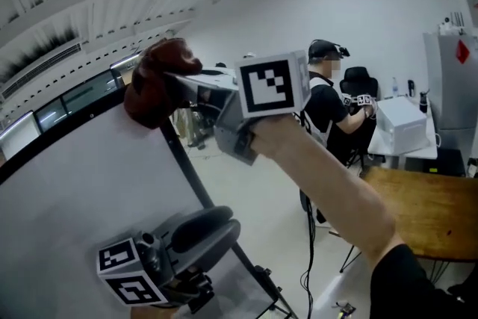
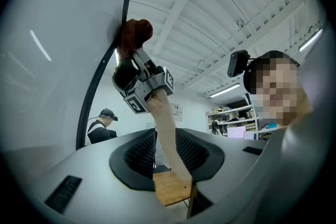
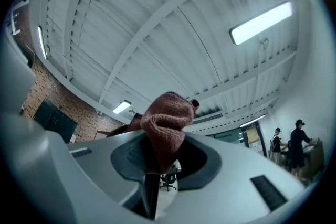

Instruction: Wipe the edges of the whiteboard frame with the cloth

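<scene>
**Head view.** The right gripper (image 1: pixel 187 82), upper centre, is clamped on a red-brown cloth (image 1: pixel 157 82). The cloth is pressed on the top corner of the black frame (image 1: pixel 203 190) of the whiteboard (image 1: pixel 75 190). The left gripper (image 1: pixel 205 231) sits at lower left, in front of the board. A wooden desk (image 1: pixel 426 213) lies at right, and a person (image 1: pixel 328 104) stands behind.

**Left gripper view.** The left gripper's jaws stand apart and grip nothing. In the gap show only a forearm (image 2: pixel 165 128) and the desk beyond. At upper left of centre the cloth rests against the frame, with the right gripper just beneath it.

**Right gripper view.** The jaws are closed on the cloth, centre frame. It is bunched and stands above them. Ceiling (image 3: pixel 157 23) fills the background.
</scene>
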A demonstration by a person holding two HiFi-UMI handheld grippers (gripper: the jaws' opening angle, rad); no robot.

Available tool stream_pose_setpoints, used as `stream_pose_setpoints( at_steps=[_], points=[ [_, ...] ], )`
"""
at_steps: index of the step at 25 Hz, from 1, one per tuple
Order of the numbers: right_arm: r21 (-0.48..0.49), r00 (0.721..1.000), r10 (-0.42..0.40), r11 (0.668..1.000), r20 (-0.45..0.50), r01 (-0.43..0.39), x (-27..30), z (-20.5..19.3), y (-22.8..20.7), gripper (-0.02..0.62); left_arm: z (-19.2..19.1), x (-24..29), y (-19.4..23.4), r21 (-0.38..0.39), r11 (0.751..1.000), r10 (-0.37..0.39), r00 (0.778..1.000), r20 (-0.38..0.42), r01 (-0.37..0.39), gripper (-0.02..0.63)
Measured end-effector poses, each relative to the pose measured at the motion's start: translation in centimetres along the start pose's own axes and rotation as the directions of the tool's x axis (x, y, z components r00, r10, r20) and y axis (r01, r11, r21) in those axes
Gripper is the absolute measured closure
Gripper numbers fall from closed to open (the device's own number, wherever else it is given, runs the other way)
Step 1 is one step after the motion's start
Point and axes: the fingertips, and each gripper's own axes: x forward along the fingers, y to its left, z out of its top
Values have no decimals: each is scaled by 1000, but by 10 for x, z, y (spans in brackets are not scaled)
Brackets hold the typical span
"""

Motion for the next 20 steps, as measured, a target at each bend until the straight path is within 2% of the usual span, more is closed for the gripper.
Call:
stream_pose_setpoints(
  at_steps=[6,13,18,20],
  points=[
    [61,999,34,997,23,-35,2,2,3,482,14,9,-1,-23,999,27,1000,-14,-27,492],
    [238,997,74,968,30,-79,7,-14,-7,482,20,7,-2,-58,998,24,1000,-6,-24,492],
    [266,998,64,962,19,-67,8,-15,-10,482,30,4,-6,-77,997,24,1000,3,-24,492],
    [279,998,62,958,12,-63,0,-27,-9,482,19,4,-8,-80,997,19,1000,6,-19,492]
  ],
)
